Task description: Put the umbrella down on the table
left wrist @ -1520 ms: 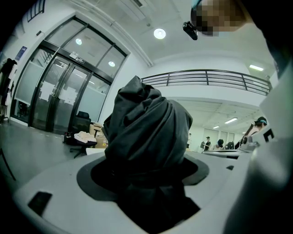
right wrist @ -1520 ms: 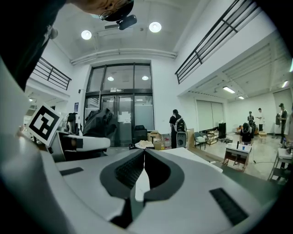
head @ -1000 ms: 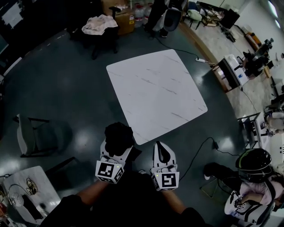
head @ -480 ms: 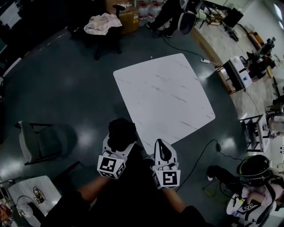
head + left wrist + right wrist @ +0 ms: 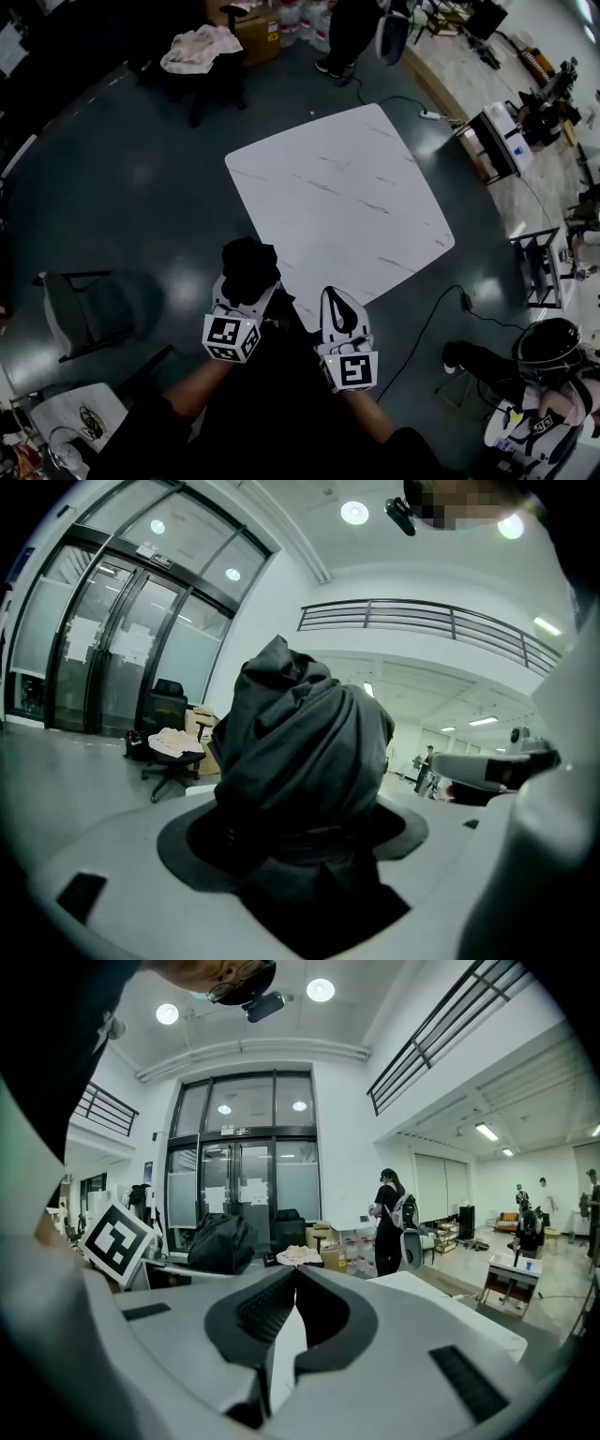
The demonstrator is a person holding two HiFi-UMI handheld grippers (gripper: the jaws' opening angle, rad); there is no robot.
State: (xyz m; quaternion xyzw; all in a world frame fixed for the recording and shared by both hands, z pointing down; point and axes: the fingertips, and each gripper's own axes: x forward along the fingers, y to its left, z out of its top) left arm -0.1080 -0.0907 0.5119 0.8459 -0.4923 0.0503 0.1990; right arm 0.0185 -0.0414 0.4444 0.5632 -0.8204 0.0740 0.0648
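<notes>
**Umbrella clamped, just off the tabletop**

Left tongs (image 5: 242, 298) clamped on the folded black umbrella (image 5: 249, 270). The fabric bundle fills the jaws and stands up out of them. The umbrella is held just off the near edge of the white marble tabletop (image 5: 342, 202), not on it. Right tongs (image 5: 336, 305) pressed together with nothing between them, beside the tabletop's nearest corner.
</notes>
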